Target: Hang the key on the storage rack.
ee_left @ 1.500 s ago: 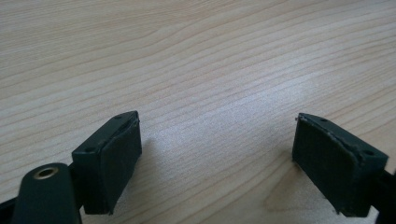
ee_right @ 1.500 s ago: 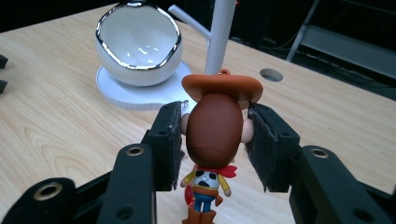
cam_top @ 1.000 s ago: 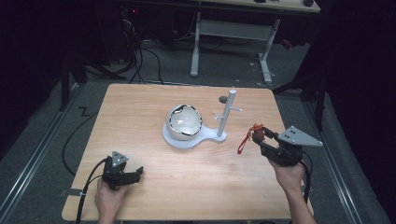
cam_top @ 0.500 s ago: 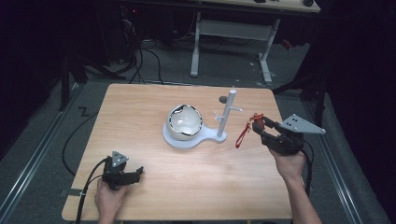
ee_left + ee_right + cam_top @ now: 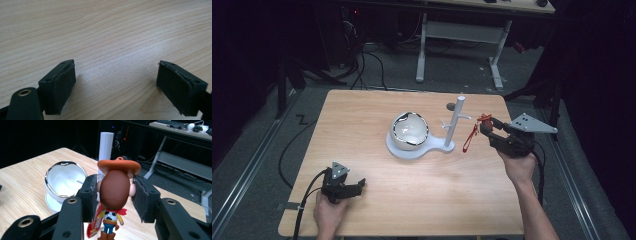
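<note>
1. the left gripper (image 5: pixel 357 187) rests at the near left of the table (image 5: pixel 362 110), jaws open with only bare wood between its pads (image 5: pixel 62 85). it is well apart from everything else, so i judge it has no part in the coming move.

2. the right gripper (image 5: pixel 115 195) is held above the table's right side, jaws closed on the head of a small cowboy figure (image 5: pixel 113 192). the pads press the head from both sides; the body hangs down below them, so the figure's long axis is upright.

3. from the figure's hat a small orange loop (image 5: pixel 120 158) sticks up, and in the high view a red strap (image 5: pixel 470 137) dangles under the gripper.

4. just past the figure stands the white post (image 5: pixel 455 120) of a stand, with short pegs (image 5: pixel 446 123) on its side. in the right gripper view the post (image 5: pixel 106 145) rises right behind the hat, so it lies straight ahead of the jaws, near but apart.

5. farther left on the same base sits a white bowl (image 5: pixel 410 131).

6. the right hand is by far the nearer to the post; i judge the next move is forward, bringing the loop to a peg.
</note>
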